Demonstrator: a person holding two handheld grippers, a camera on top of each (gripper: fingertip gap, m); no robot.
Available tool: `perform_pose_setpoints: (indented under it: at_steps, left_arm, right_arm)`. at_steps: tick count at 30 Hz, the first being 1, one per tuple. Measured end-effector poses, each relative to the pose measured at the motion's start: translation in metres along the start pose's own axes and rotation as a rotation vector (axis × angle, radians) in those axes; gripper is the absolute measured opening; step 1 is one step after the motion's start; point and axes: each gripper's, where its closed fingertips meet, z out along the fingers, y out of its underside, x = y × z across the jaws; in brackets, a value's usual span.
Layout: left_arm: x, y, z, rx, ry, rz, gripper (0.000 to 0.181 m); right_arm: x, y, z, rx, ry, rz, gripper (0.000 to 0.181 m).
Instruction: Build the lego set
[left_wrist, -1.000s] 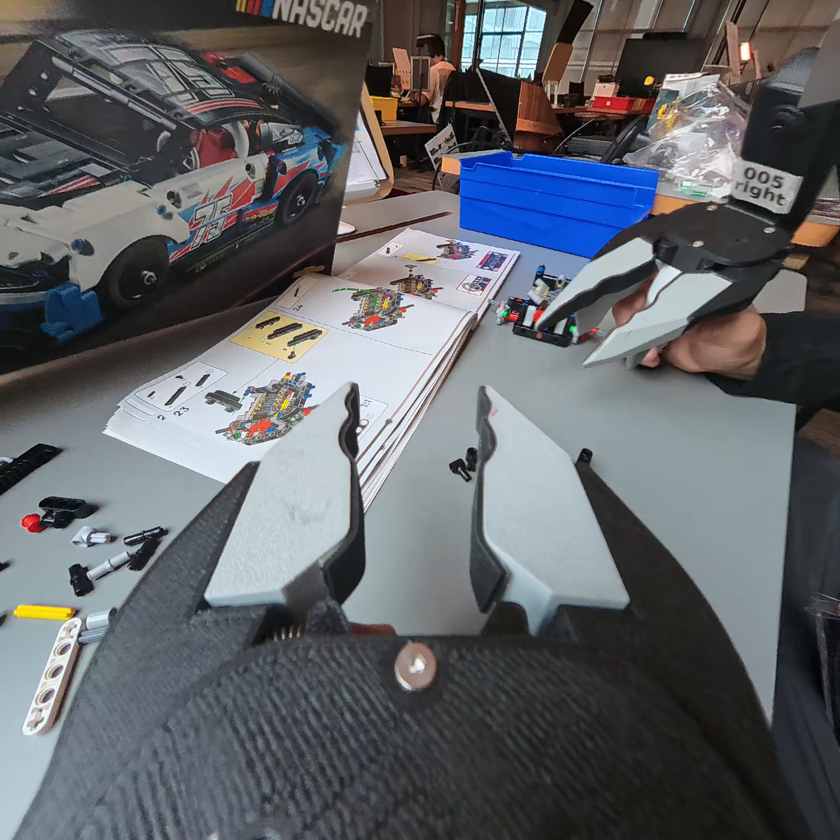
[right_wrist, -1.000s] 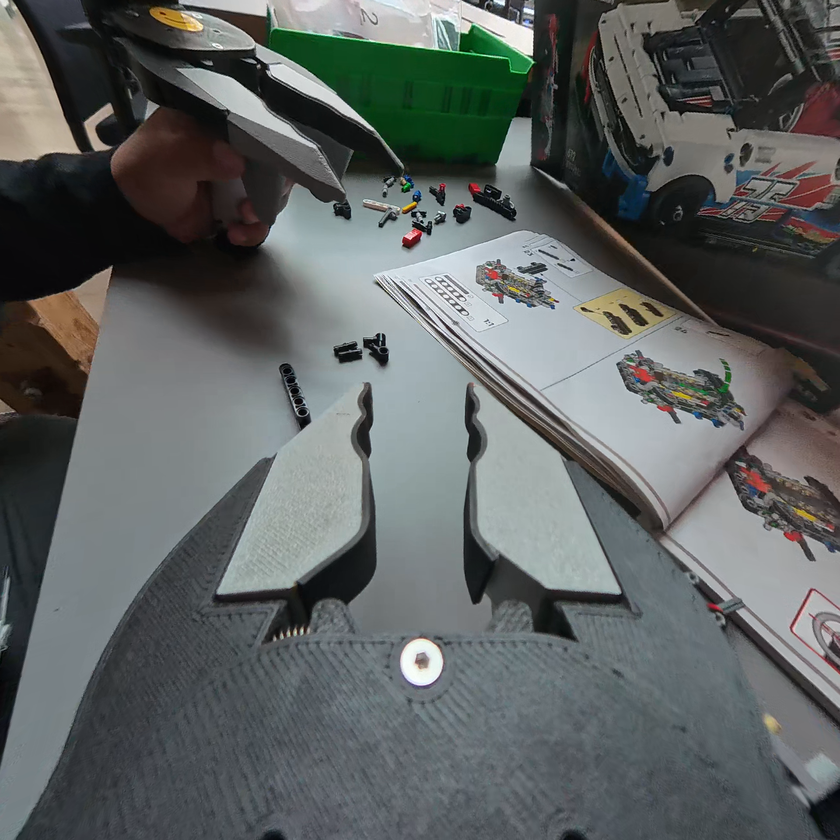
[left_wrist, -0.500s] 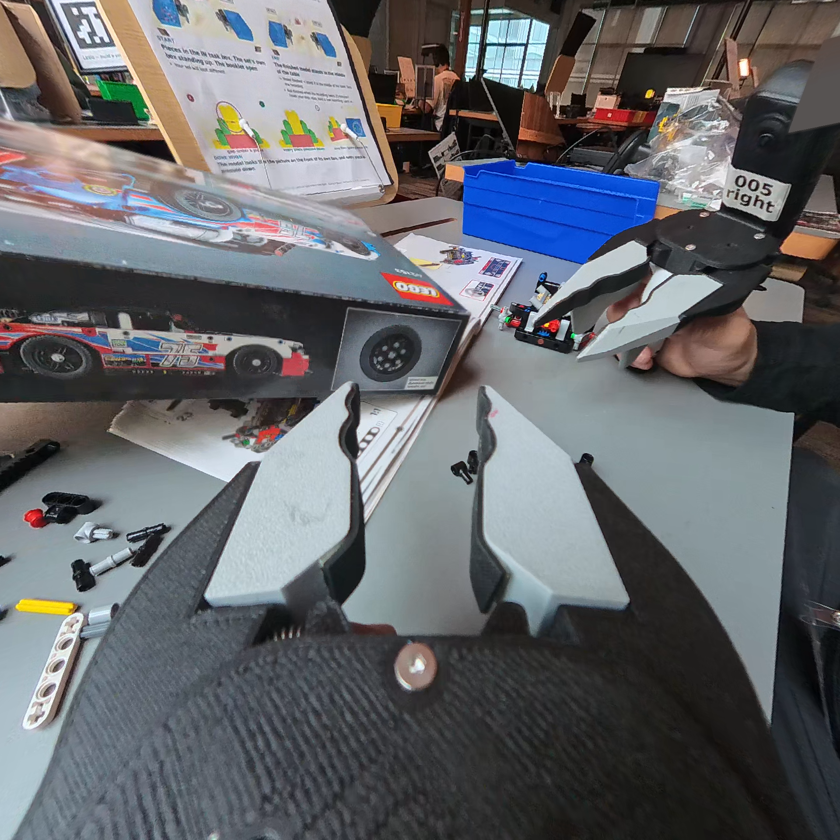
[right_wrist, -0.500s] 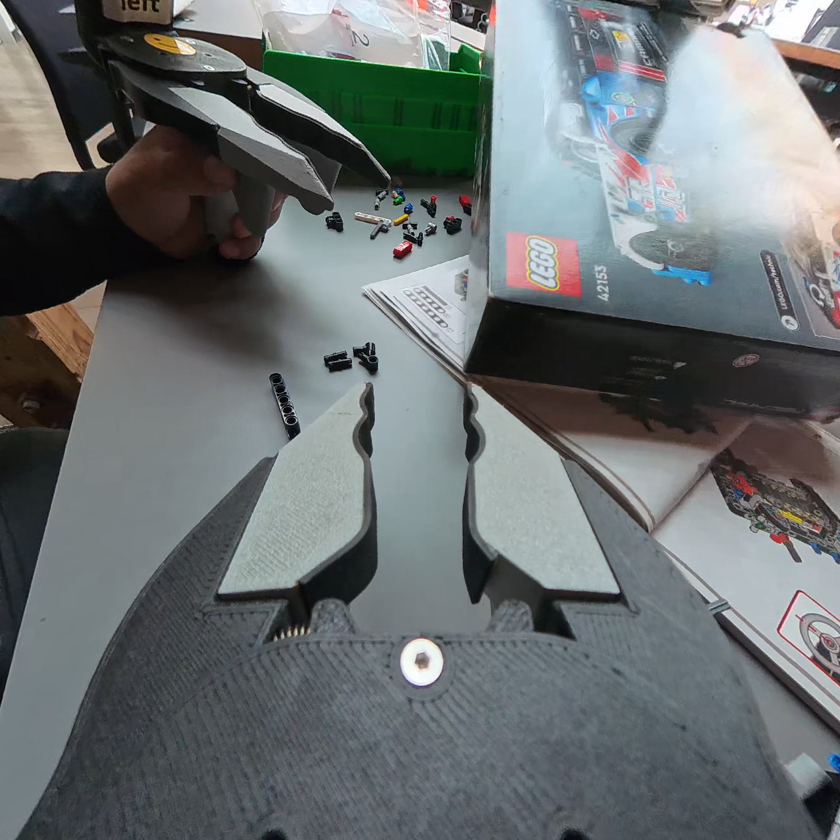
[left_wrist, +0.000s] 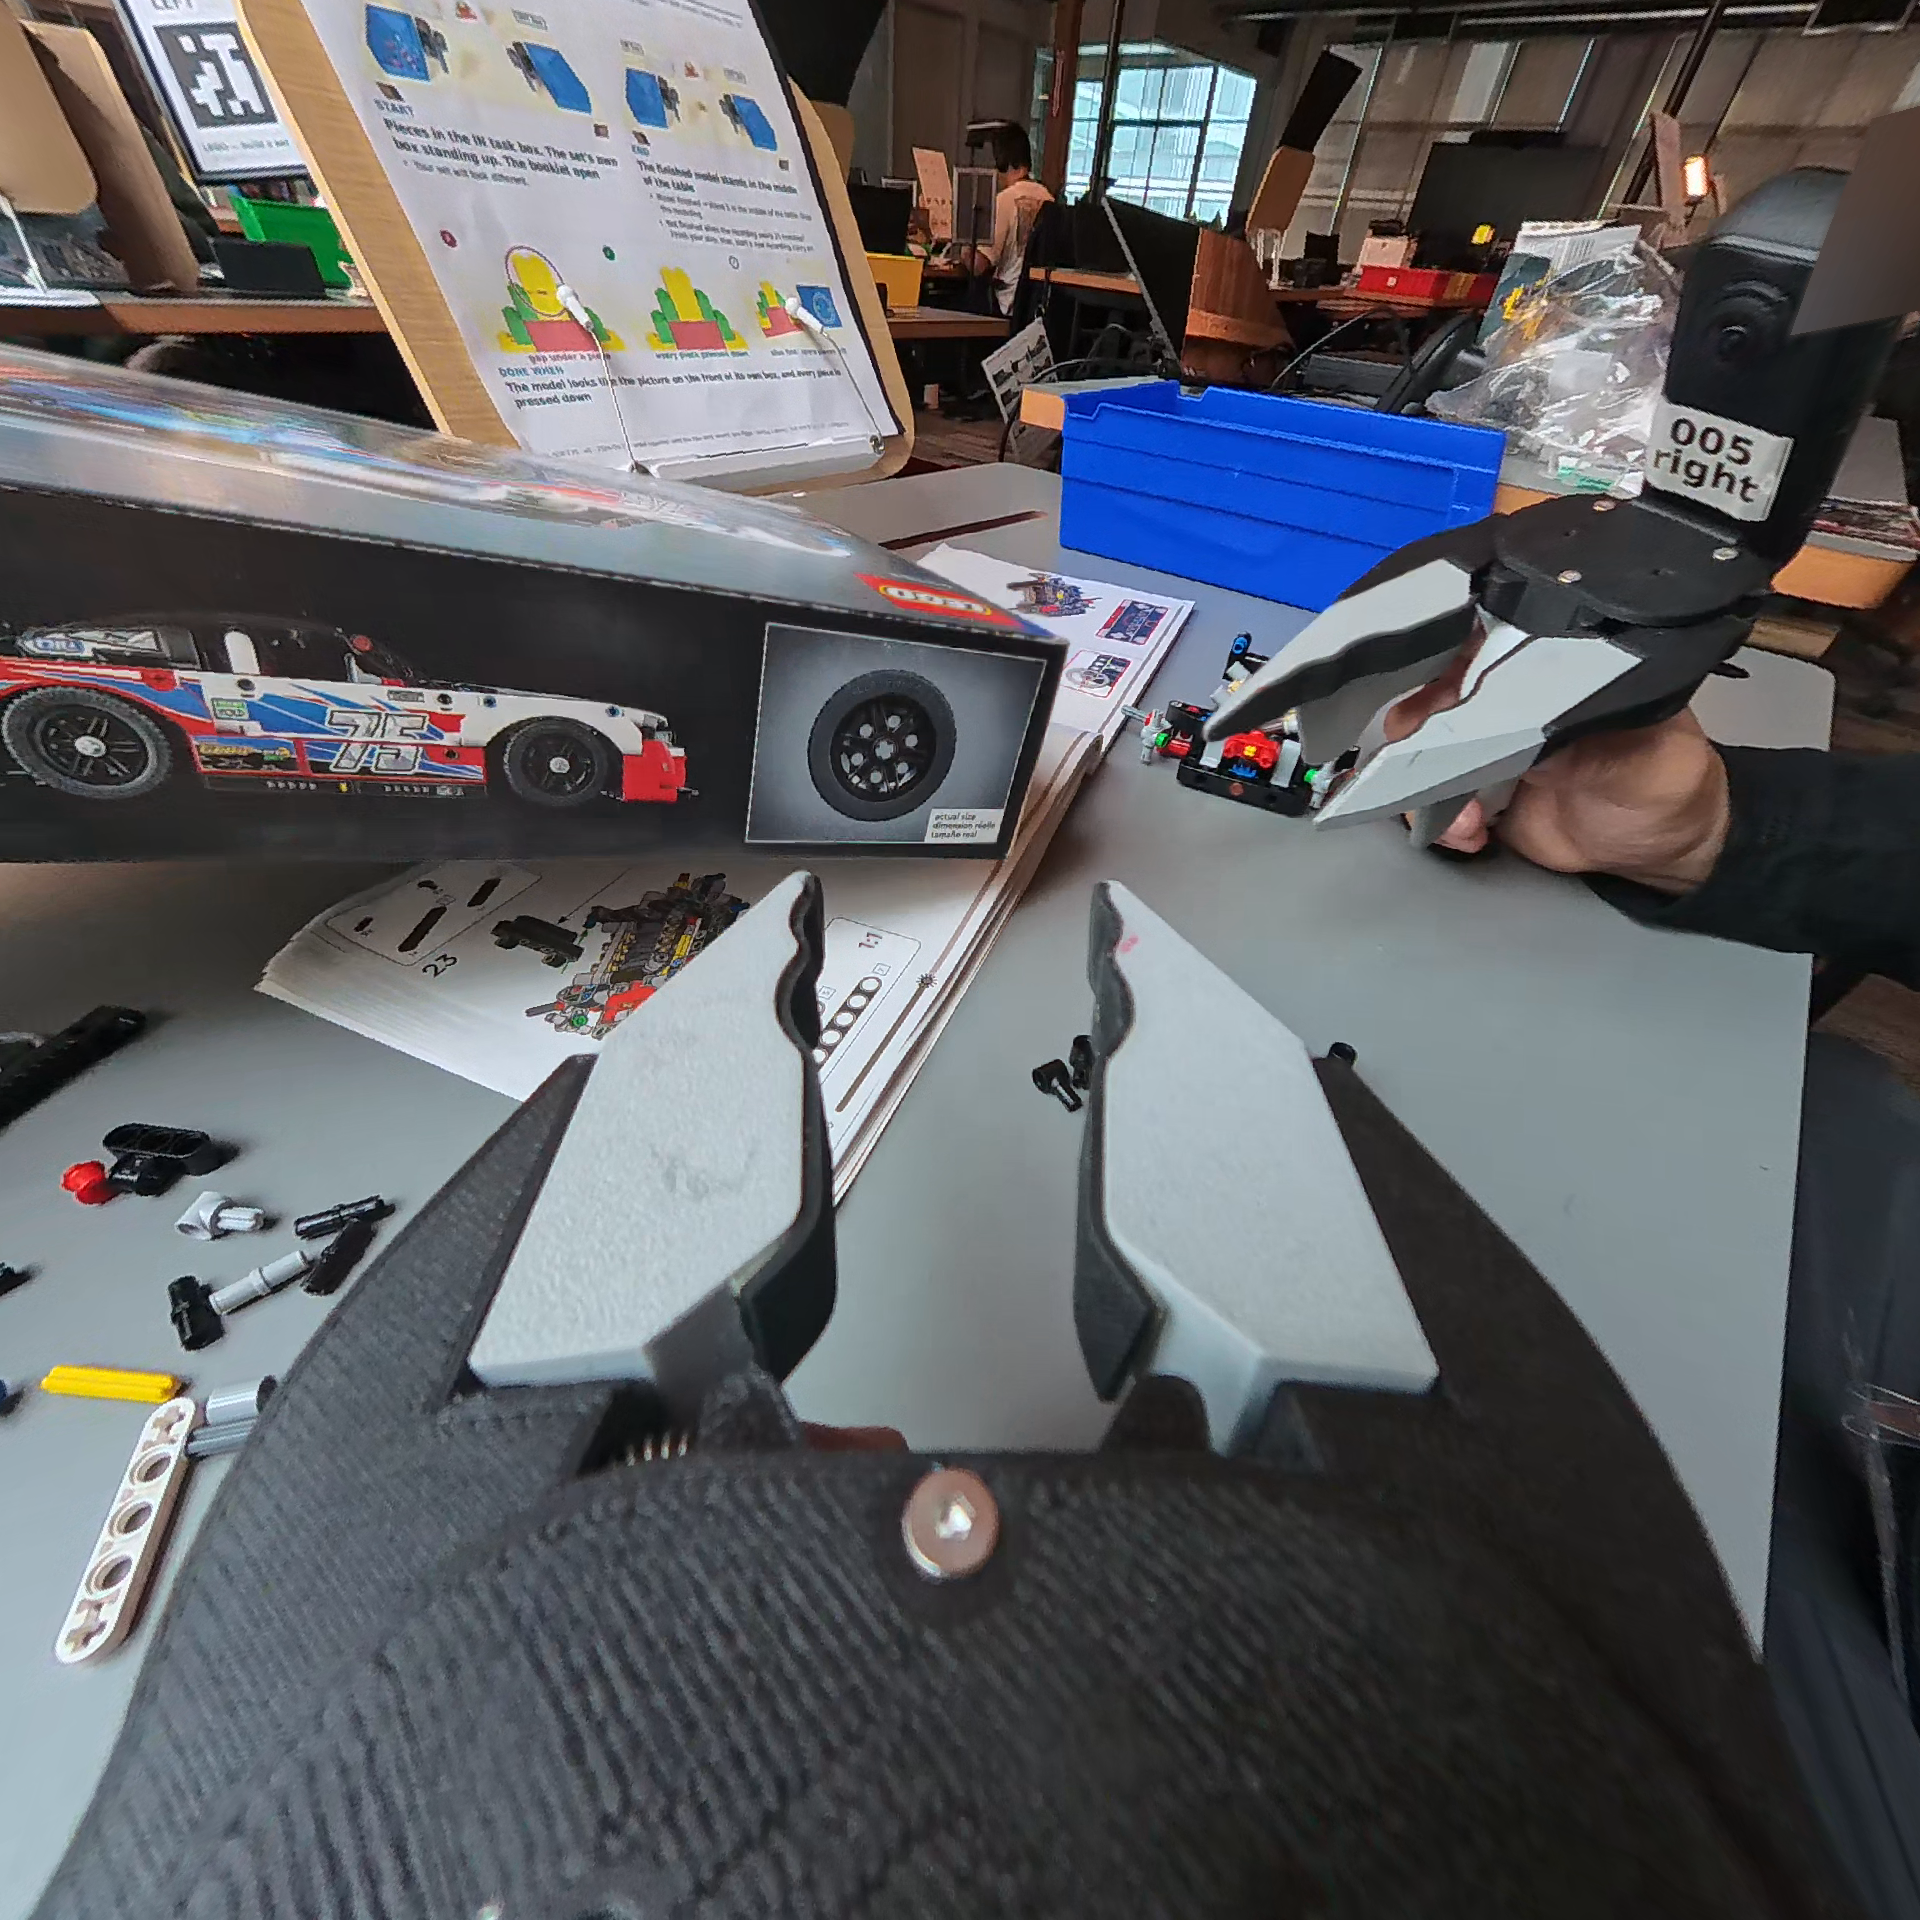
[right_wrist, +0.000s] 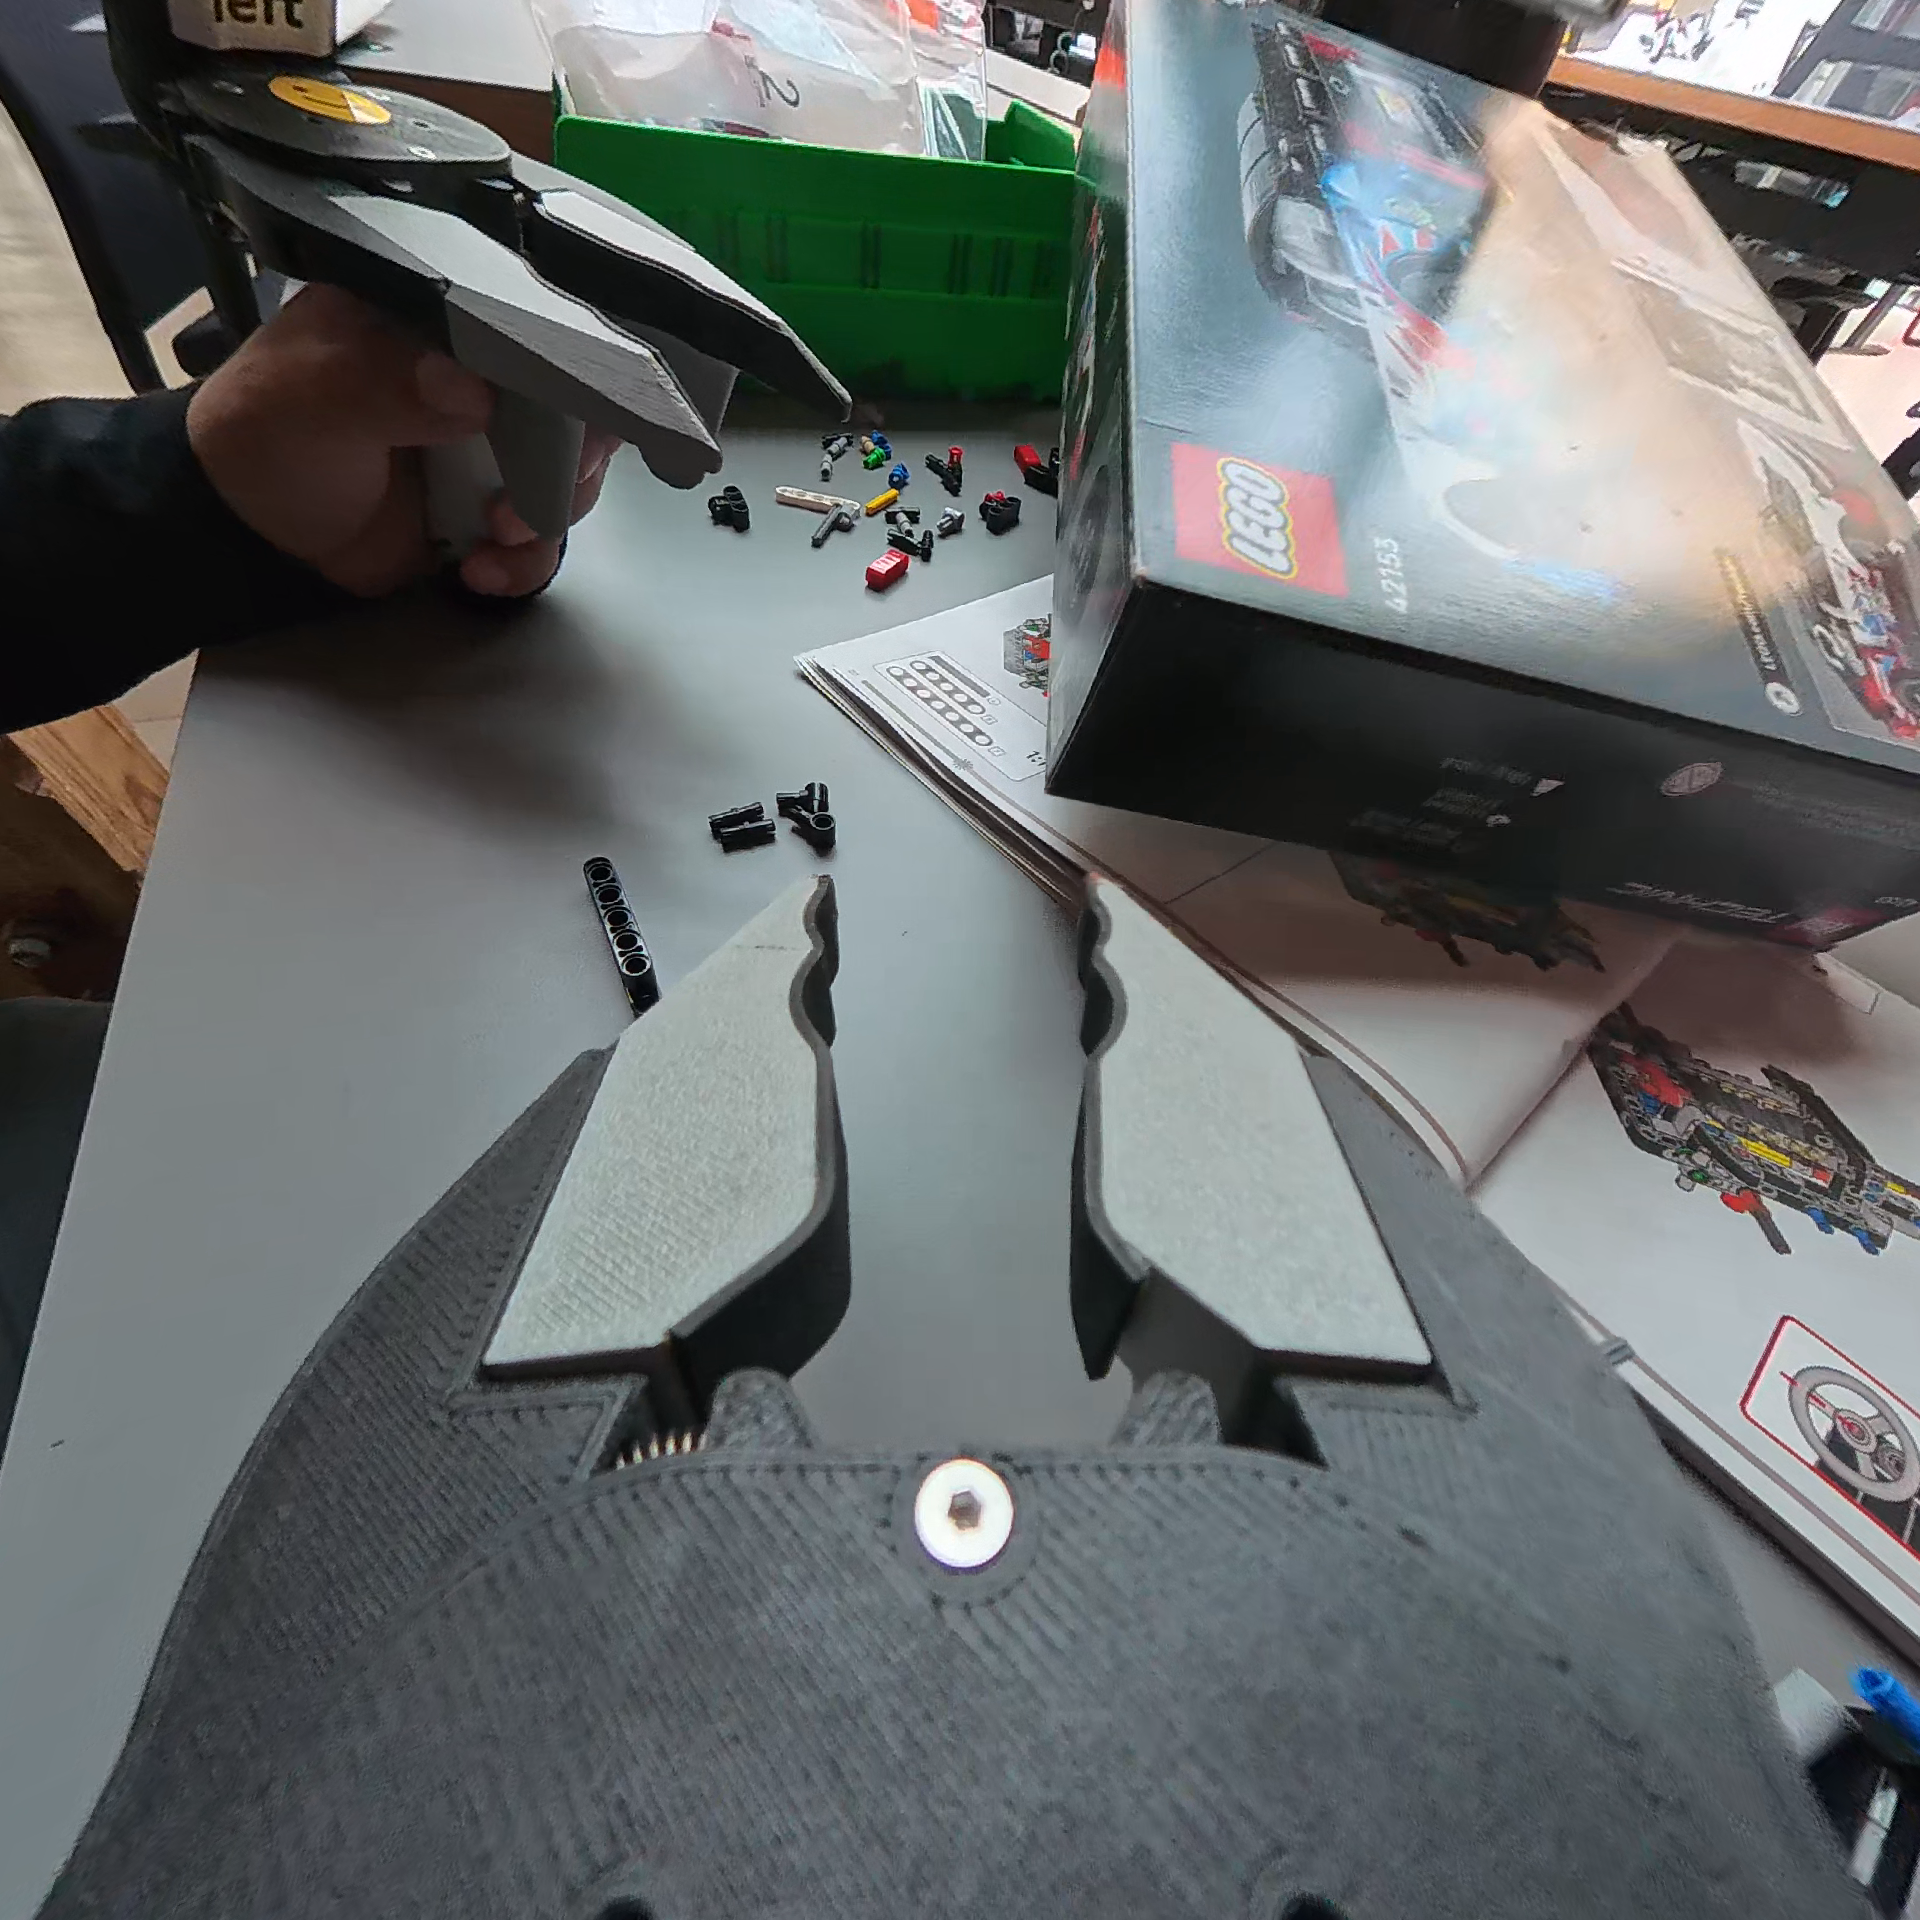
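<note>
Two grippers hovered over the grey table (right_wrist: 416, 831), both spread and gripping nothing: left gripper (left_wrist: 951, 935), right gripper (right_wrist: 956, 925). Set box (right_wrist: 1455, 468) lay tilted across the open instruction booklet (left_wrist: 935, 935). Partly built black assembly (left_wrist: 1247, 769) sat beside the booklet, just under the right gripper's tips. Loose pieces (right_wrist: 894, 499) were scattered before a green bin (right_wrist: 831, 249); black pins (right_wrist: 774, 821) and a black beam (right_wrist: 620, 930) lay nearer.
</note>
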Motion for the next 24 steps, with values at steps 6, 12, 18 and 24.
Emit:
perform_pose_setpoints:
  at_steps: [6,12,18,24]
  left_arm:
    - [-0.001,0.000,0.000,-0.001,-0.001,-0.002,0.049]
    - [-0.002,0.000,0.000,0.002,-0.008,-0.002,0.048]
    - [-0.002,-0.003,-0.003,0.022,-0.005,-0.010,0.048]
    - [0.001,-0.001,-0.003,0.015,0.001,0.004,0.048]
  right_arm:
    - [0.021,-0.003,0.003,-0.046,0.178,-0.076,0.068]
    - [0.057,-0.034,0.013,-0.140,0.518,-0.387,0.095]
    - [0.076,-0.036,0.033,-0.224,0.585,-0.474,0.099]
    - [0.102,-0.018,0.037,-0.399,0.668,-0.644,0.110]
